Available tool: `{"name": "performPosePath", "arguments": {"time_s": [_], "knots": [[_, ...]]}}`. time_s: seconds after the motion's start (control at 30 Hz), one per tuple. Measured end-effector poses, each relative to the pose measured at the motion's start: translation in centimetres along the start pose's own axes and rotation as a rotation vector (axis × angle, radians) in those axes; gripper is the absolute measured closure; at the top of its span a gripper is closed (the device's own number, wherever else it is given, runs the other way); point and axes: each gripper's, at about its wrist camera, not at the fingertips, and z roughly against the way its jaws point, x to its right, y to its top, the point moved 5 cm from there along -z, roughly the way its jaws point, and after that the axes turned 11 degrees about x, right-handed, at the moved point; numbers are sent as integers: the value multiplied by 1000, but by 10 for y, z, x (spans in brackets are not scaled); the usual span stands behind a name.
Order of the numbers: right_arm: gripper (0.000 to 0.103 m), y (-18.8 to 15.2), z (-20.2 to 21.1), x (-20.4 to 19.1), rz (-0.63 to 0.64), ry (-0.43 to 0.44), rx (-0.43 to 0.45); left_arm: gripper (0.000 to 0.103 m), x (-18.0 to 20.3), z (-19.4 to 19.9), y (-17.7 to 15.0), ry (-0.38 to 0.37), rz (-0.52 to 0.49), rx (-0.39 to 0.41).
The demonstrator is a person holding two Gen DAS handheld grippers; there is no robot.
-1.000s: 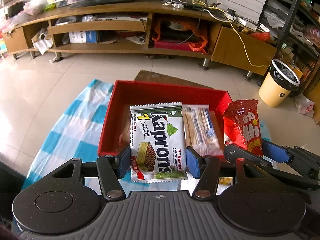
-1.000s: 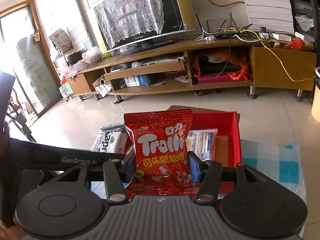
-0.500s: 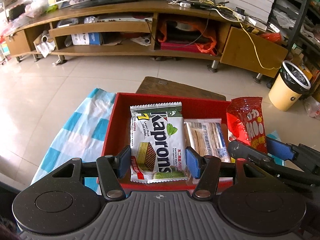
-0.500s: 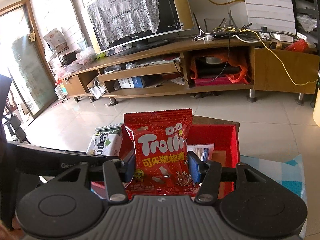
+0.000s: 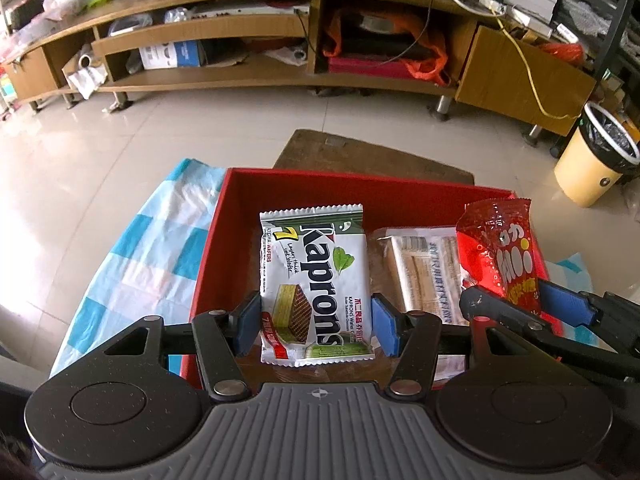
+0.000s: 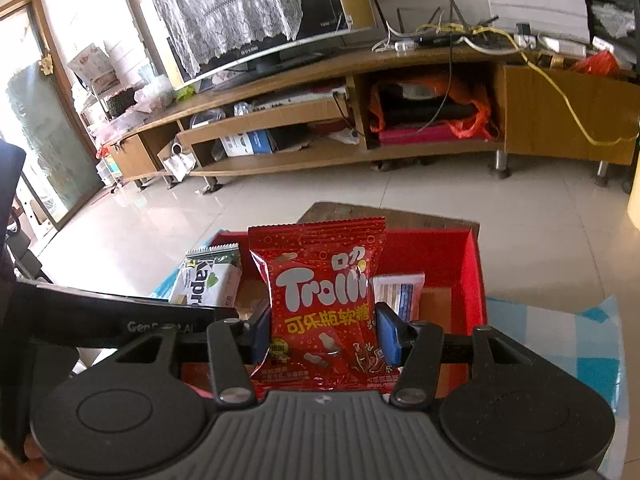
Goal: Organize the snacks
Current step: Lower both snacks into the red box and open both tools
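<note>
Both my hands have come forward and down over the red box (image 5: 224, 240) since a second ago: the box now sits right under the packets, its far wall and the brown board (image 5: 372, 156) beyond it show more fully, and less of the near checked cloth is in view. My left gripper (image 5: 316, 324) is clamped on the white Kaprons wafer pack (image 5: 316, 280), pads pressed to both its edges, pack hanging over the left half of the box. My right gripper (image 6: 324, 336) is clamped on the red Trolli gummy bag (image 6: 324, 304), upright over the right half, above the clear biscuit pack (image 5: 428, 272) that already lies on the box floor. Grip is unchanged on both, nothing released yet. I judge this as the final approach to placing; next is lowering and letting go, wafer left, gummies right, and the gummy bag may land on the biscuits. The box rests on a blue and white checked cloth (image 5: 132, 264) over a small table. Room: pale tiled floor (image 5: 160, 136), long wooden TV bench (image 5: 280, 76) at the far side with clutter and cables, lace-draped TV (image 6: 256, 12) on it, yellow bin (image 5: 596, 160) far right, glass door far left in the right wrist view.
</note>
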Motion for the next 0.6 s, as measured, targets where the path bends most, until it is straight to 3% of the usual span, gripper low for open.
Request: {"name": "performPosePath", "arguments": {"time_s": [0.4, 0.53, 0.6], "knots": [[51, -16, -25, 4, 5, -21, -65, 39, -5, -25, -11, 45, -14, -56], [50, -21, -32, 6, 9, -32, -90, 35, -5, -28, -14, 62, -29, -58], [49, -22, -33, 7, 16, -42, -92, 28, -8, -29, -14, 73, -27, -60]]}}
